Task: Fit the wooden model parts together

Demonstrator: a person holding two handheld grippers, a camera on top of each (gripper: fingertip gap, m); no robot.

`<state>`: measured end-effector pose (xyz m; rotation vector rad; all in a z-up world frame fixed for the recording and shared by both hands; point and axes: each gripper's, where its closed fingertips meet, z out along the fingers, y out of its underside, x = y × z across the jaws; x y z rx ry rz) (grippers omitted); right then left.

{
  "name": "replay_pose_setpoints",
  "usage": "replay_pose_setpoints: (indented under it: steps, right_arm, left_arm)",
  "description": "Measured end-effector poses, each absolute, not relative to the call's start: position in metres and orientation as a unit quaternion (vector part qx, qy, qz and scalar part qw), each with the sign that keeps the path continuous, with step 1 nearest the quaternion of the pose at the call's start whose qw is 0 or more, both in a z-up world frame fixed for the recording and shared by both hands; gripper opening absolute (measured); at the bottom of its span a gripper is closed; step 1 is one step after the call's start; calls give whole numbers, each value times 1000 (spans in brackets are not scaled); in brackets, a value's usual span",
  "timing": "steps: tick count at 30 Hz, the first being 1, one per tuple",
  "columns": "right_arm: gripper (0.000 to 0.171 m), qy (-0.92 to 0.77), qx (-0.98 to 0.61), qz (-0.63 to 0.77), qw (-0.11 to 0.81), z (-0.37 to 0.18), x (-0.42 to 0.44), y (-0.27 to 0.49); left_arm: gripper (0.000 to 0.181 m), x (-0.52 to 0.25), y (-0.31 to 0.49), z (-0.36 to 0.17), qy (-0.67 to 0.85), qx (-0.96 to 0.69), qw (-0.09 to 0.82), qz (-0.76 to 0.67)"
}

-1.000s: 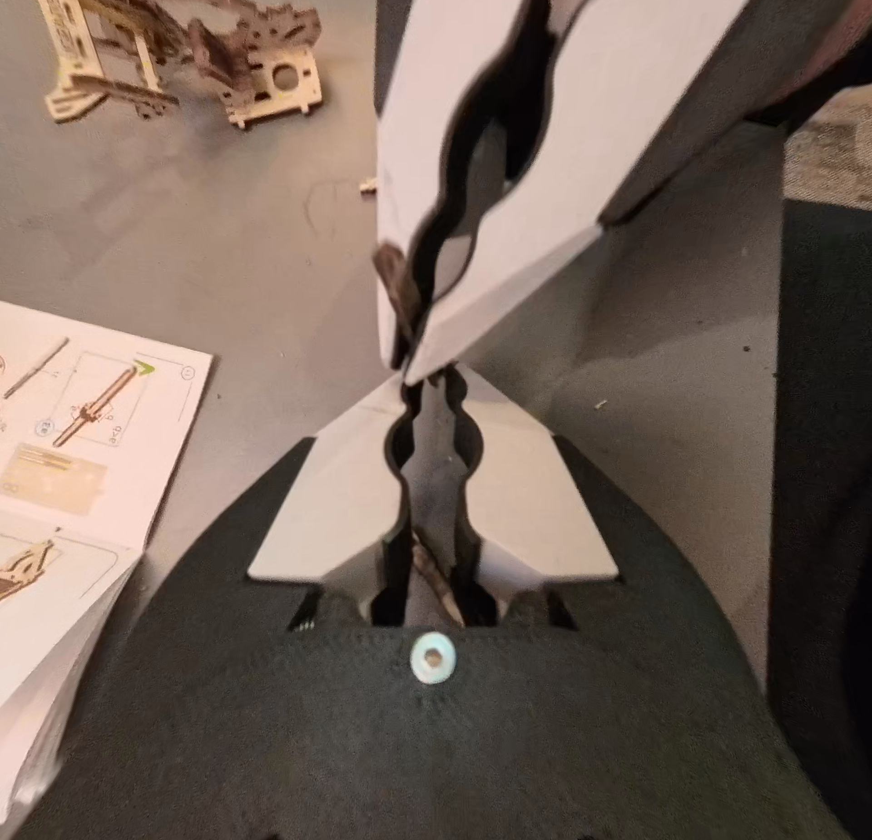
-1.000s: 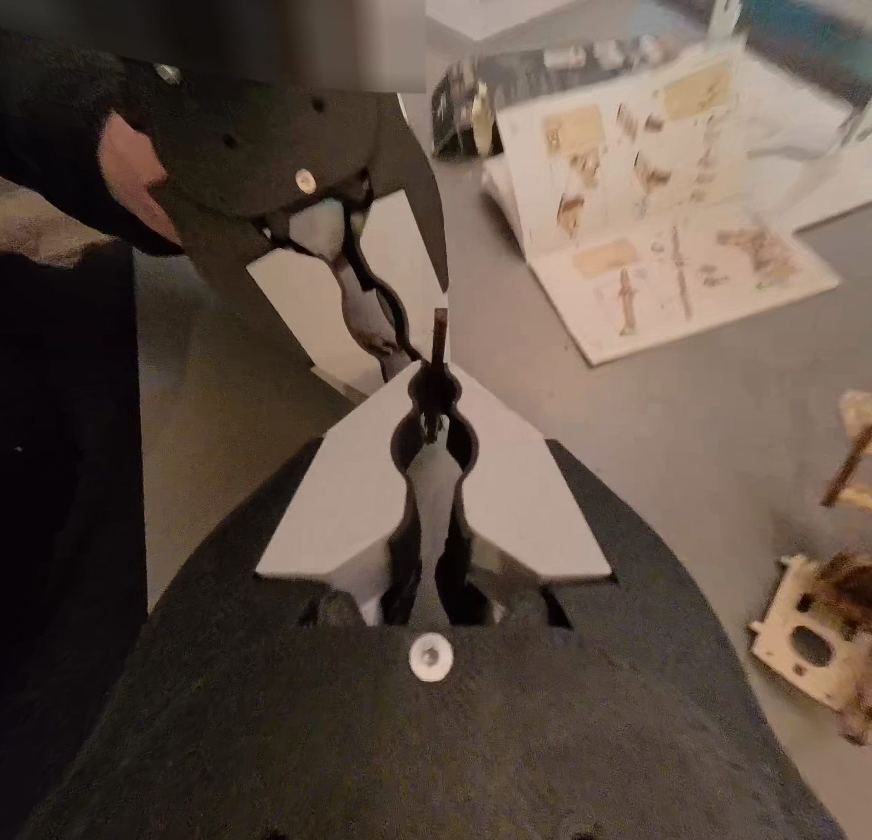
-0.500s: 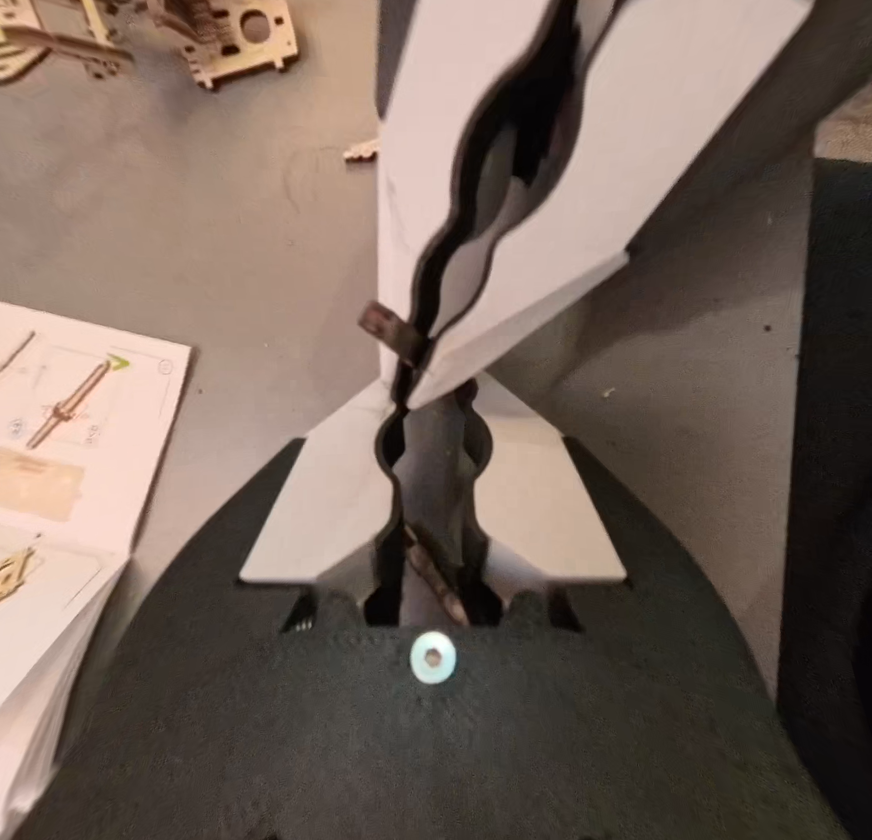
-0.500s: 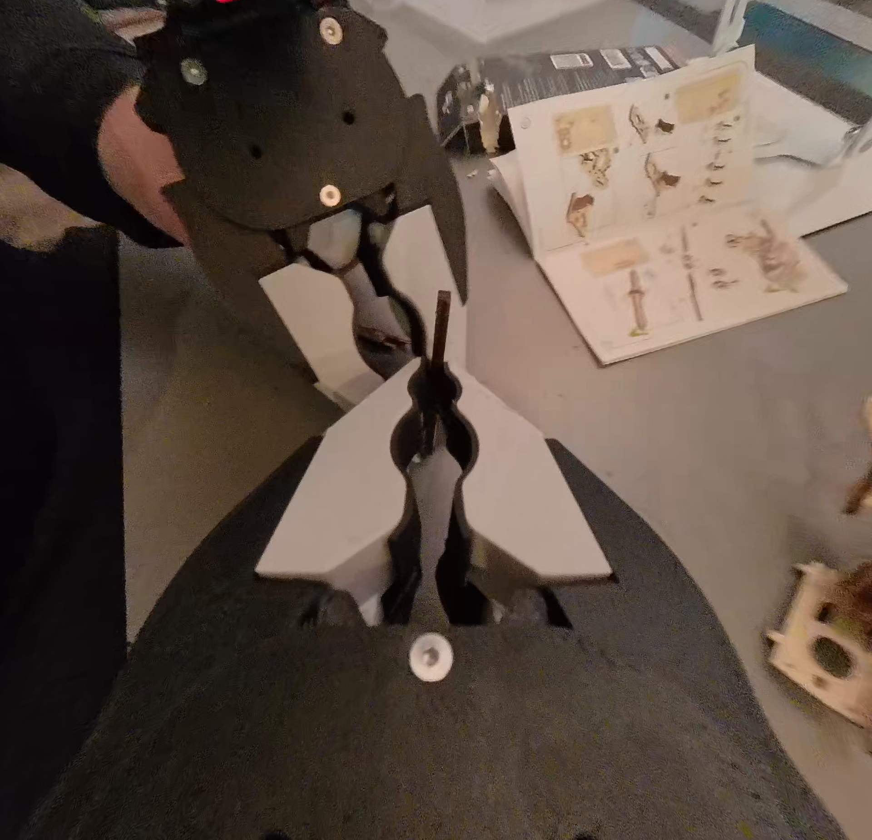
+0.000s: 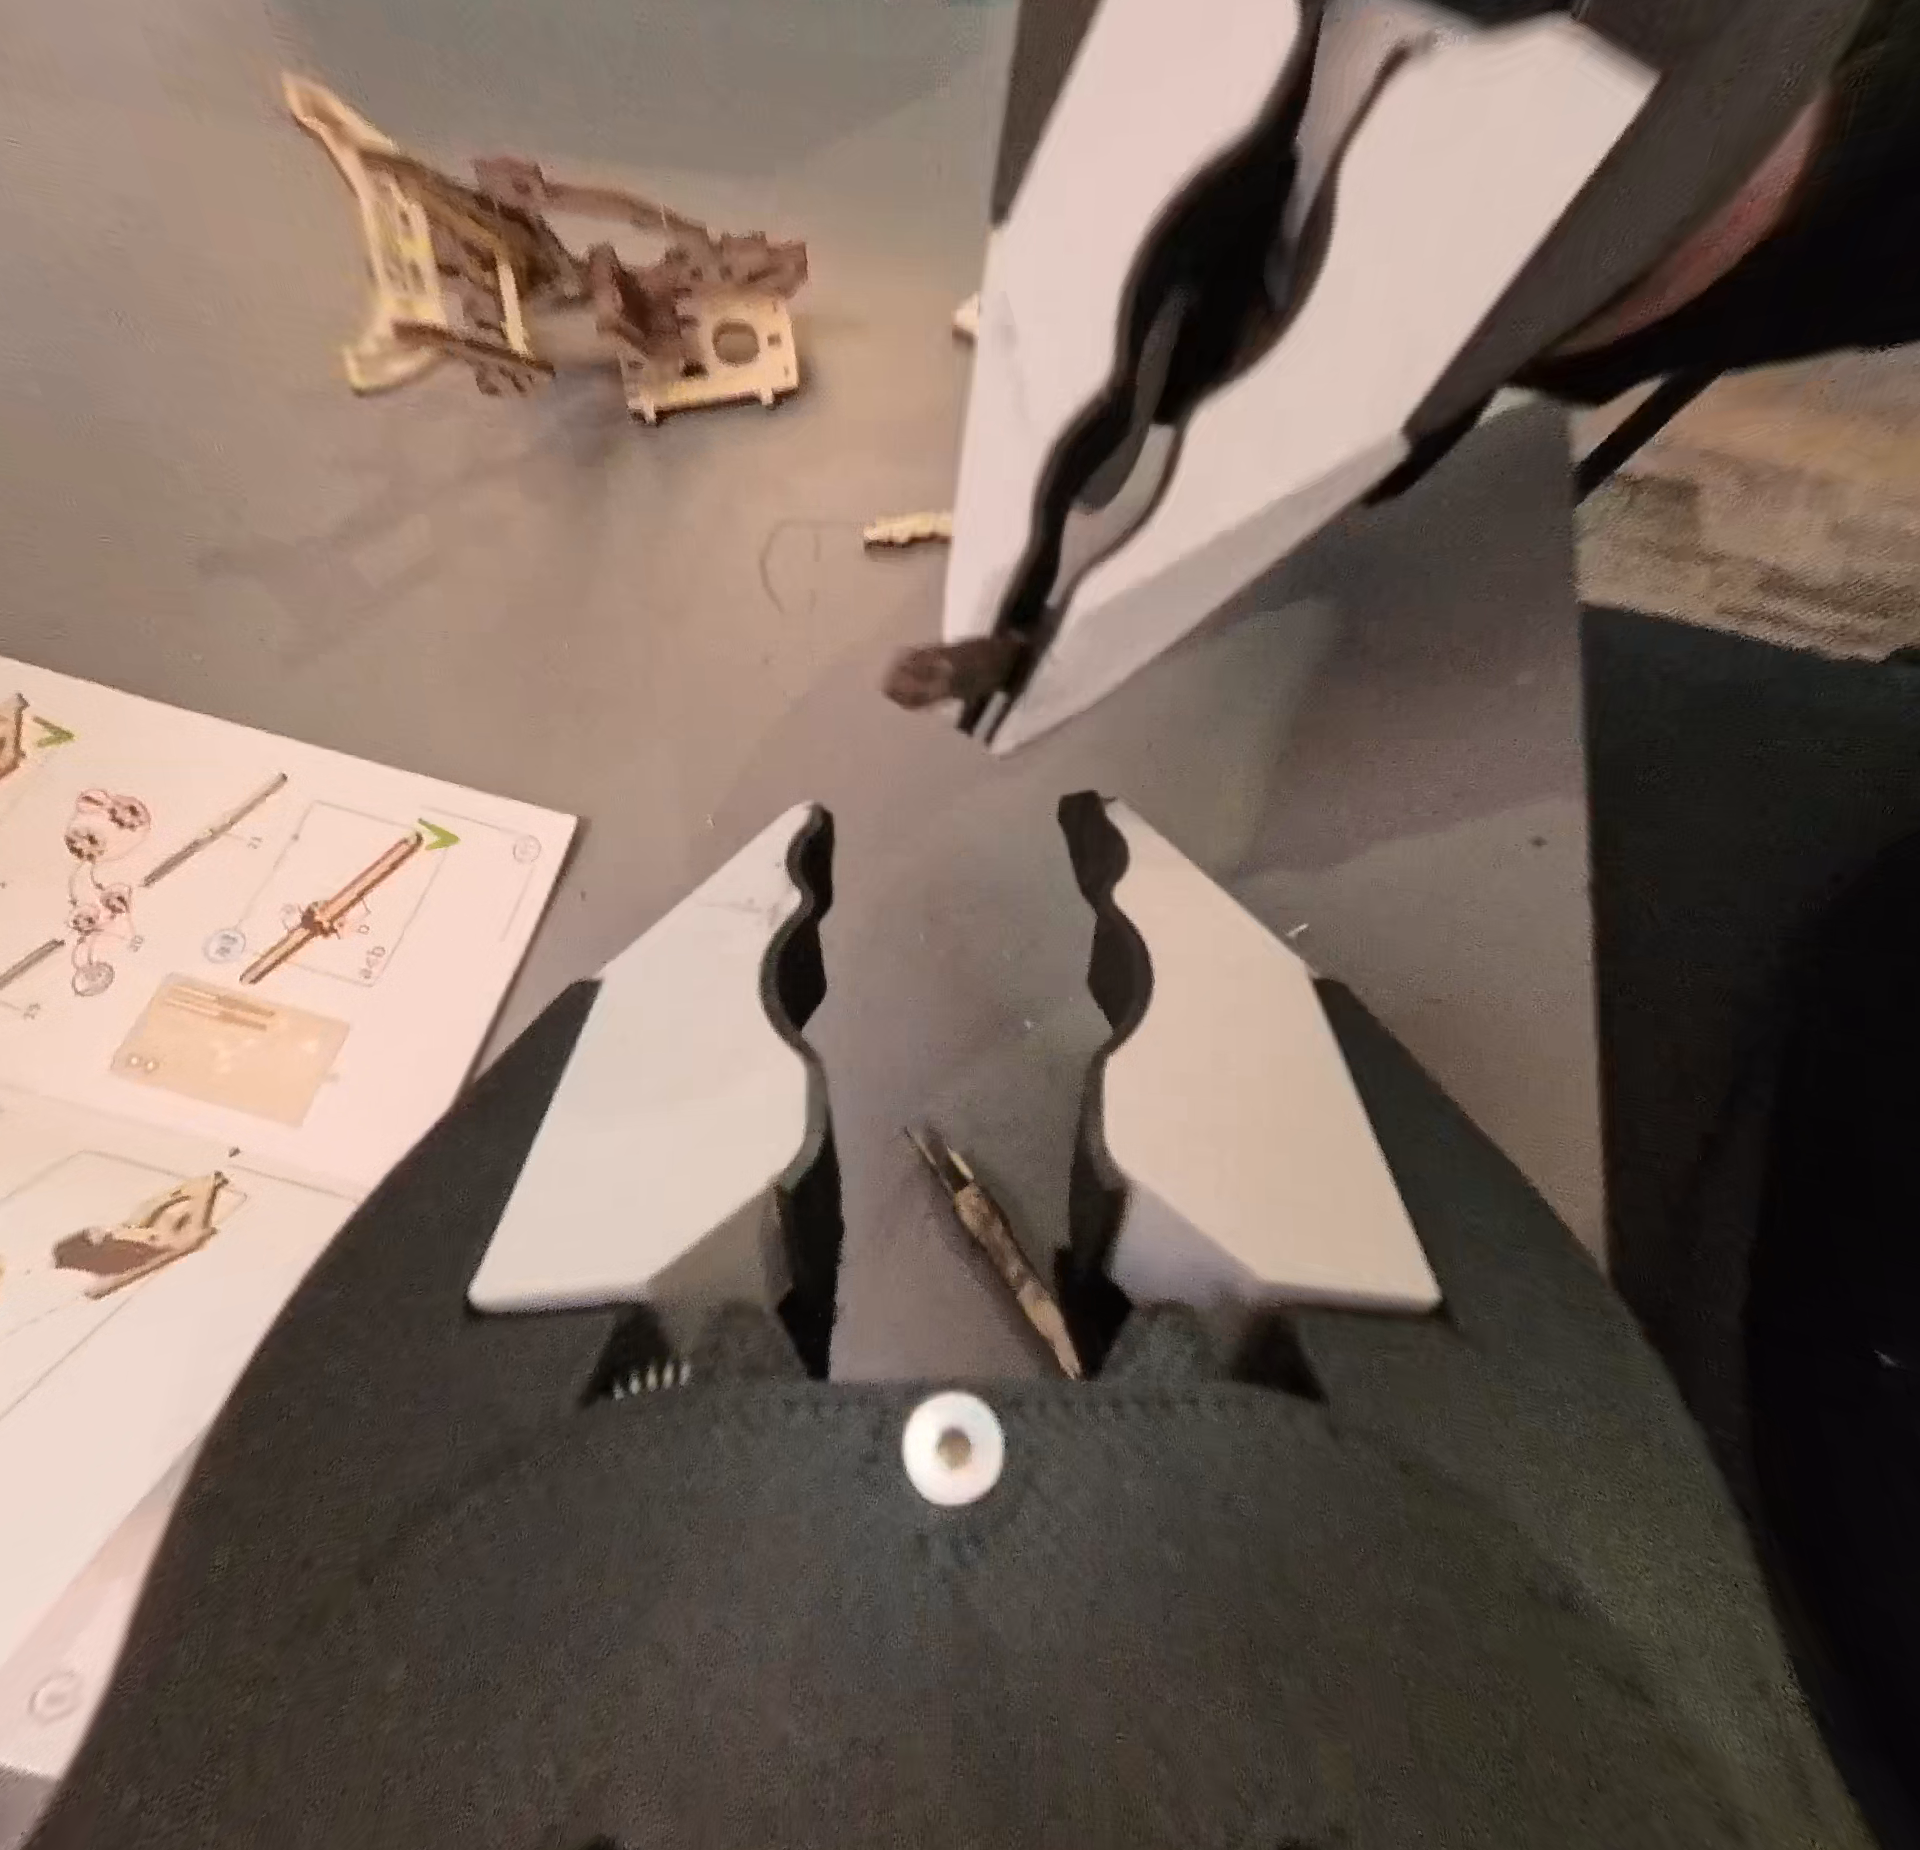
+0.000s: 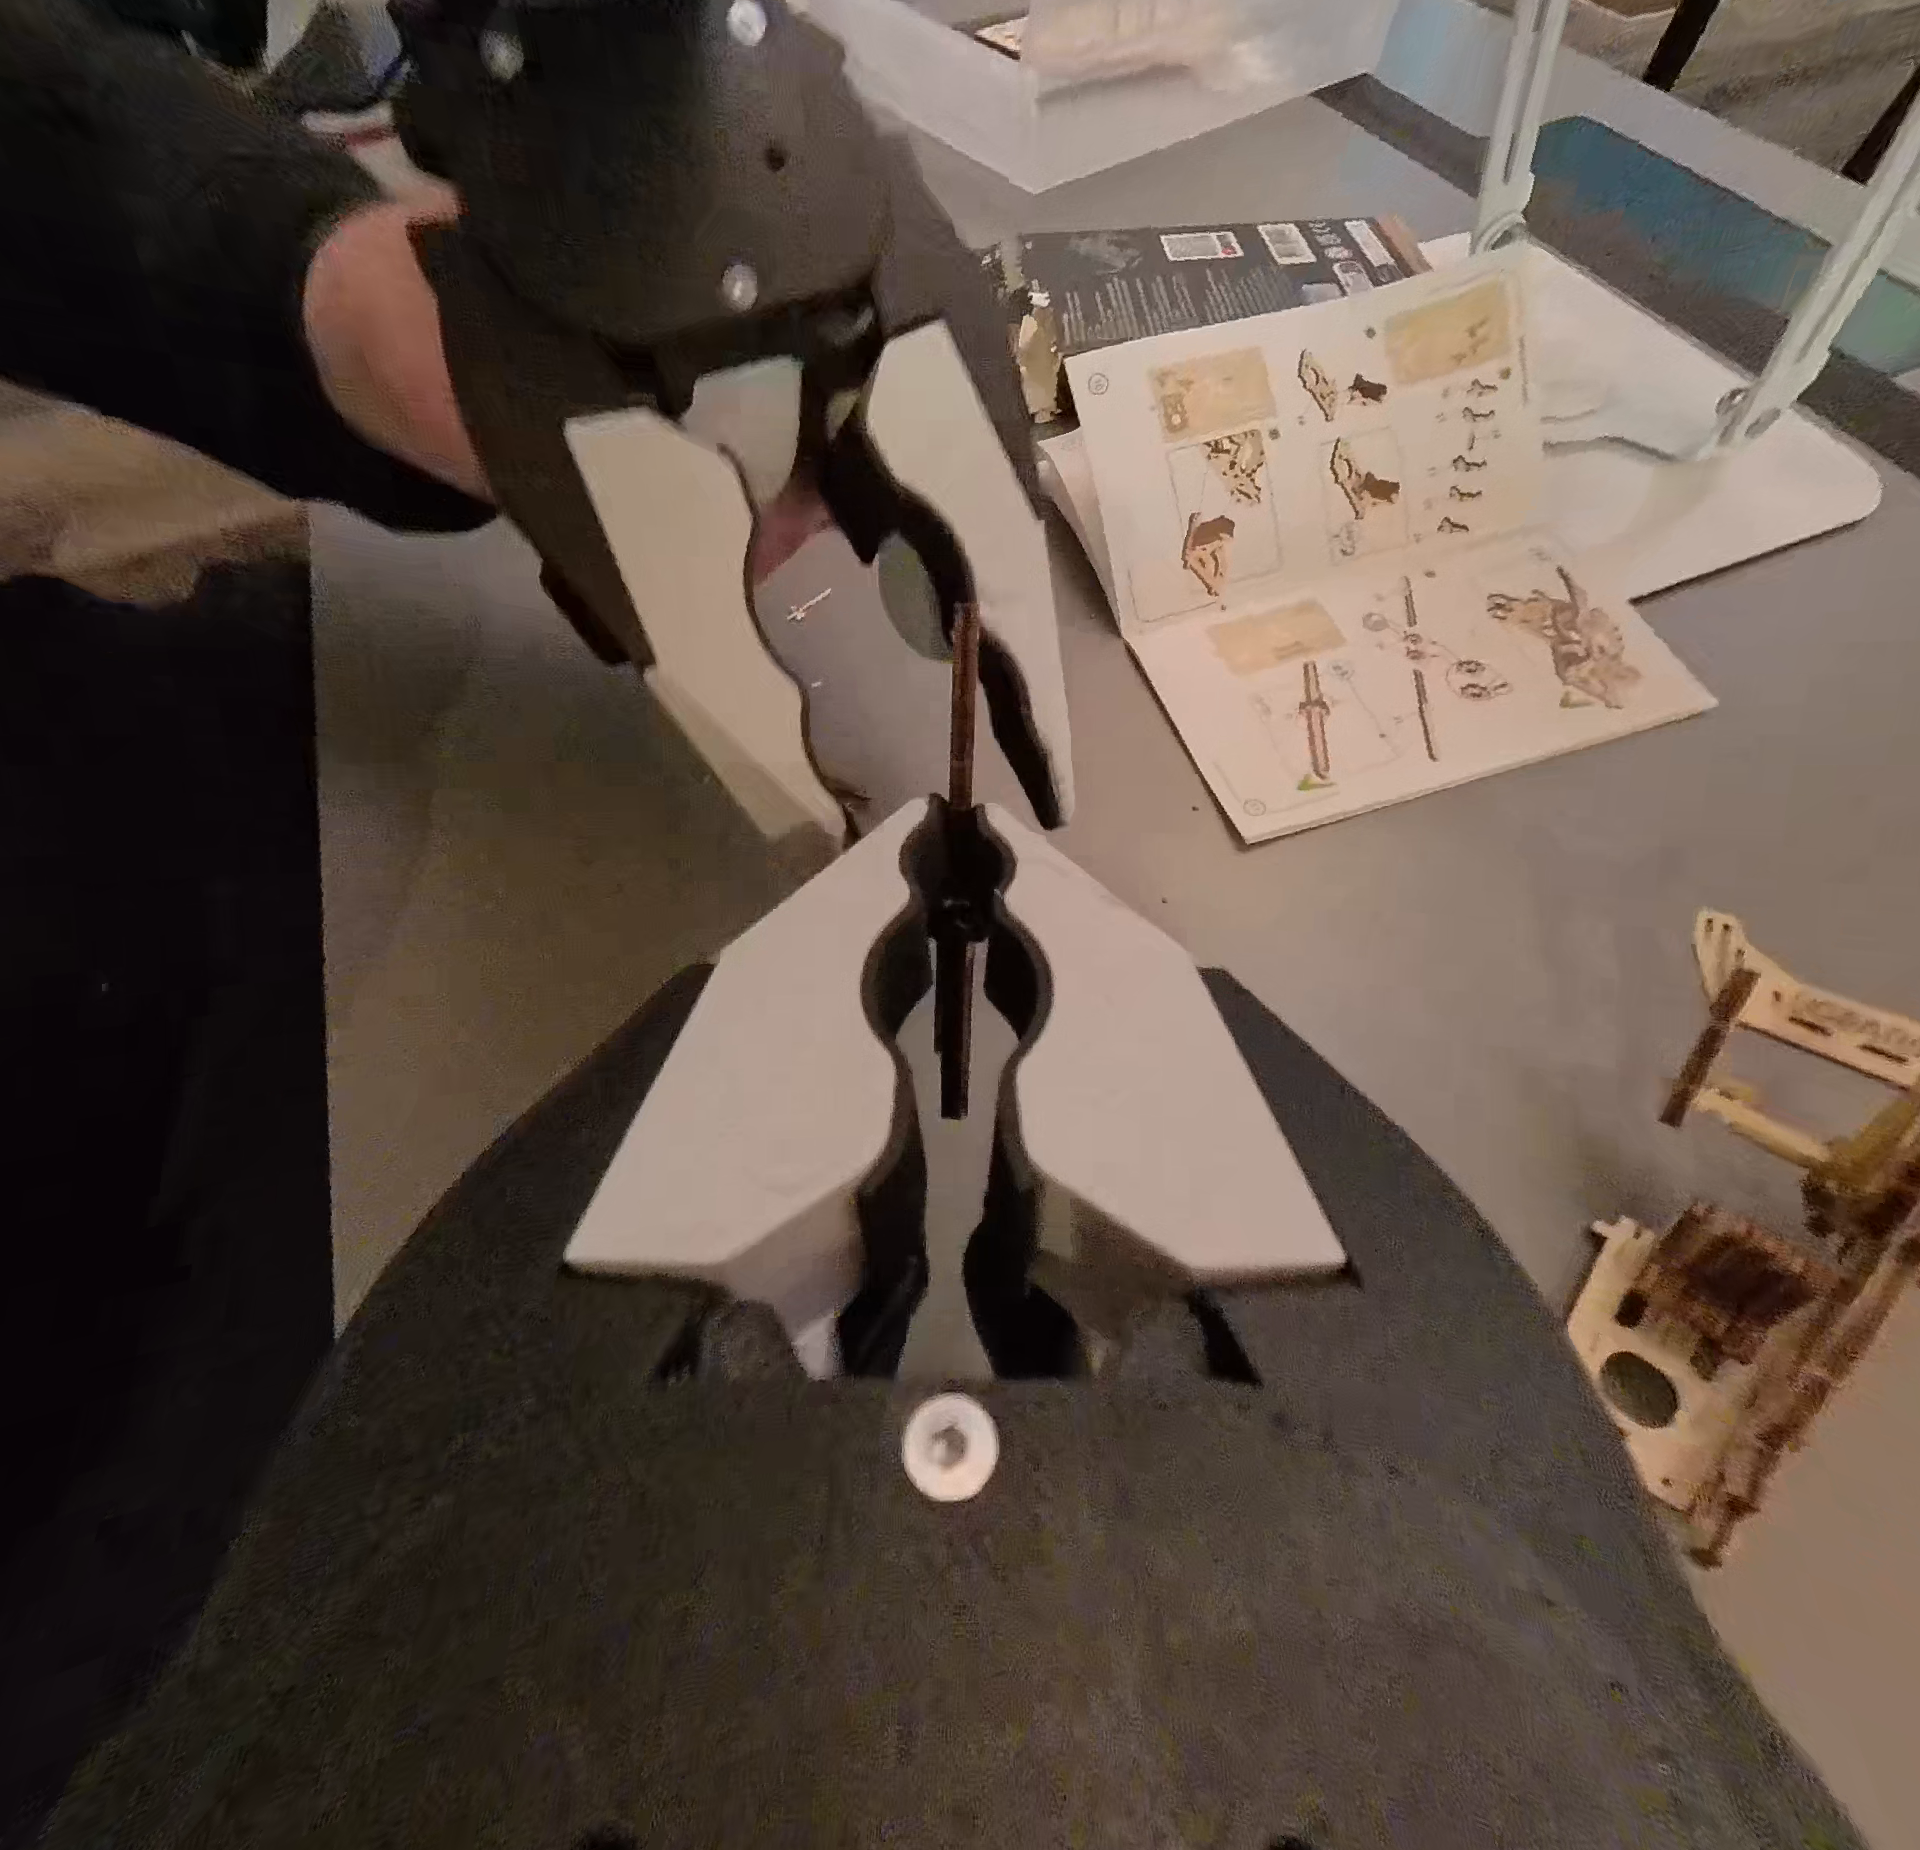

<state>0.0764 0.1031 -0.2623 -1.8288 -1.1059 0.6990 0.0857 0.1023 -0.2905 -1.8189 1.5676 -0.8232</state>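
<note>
The big grey table holds everything here. At its far side sits a clear plastic box, and next to that a white stand with thin legs.

An open booklet of pictures lies flat on the table, with a dark flat pack just behind it.

The left gripper has its two white fingers spread wide apart, with nothing between the tips. A thin wooden stick rests deep down between them, leaning against the inner side of one finger. A person's hand in a dark sleeve holds this gripper.

The right gripper has its tips squeezed together on a small dark wooden piece. In the right wrist view the piece looks like a thin strip standing straight up out of the tips. In the left wrist view it sticks out sideways, with a knobbly end. It is up in the air, just in front of the left gripper's open tips and not touching them.

The half-built wooden model sits on the table, well apart from both grippers. It has a pale frame and a plate with a round hole.

A tiny pale wooden bit lies on the table near the right gripper.
</note>
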Motion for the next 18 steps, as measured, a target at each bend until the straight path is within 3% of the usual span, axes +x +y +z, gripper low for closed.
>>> replay_pose_setpoints:
  steps: [1,3,7,18]
  right_arm:
    - [0,-467,-727,263,429,-264,76,100]
    - [0,-502,-720,236,417,-269,77,95]
    - [1,-540,-709,197,409,-275,76,90]
    - [28,-533,-712,176,422,-264,92,90]
  left_arm:
    - [45,87,103,-280,583,-675,310,-329]
    - [39,89,97,-261,595,-644,323,-358]
    - [9,90,81,-264,654,-603,323,-325]
    - [2,85,86,-258,643,-593,353,-332]
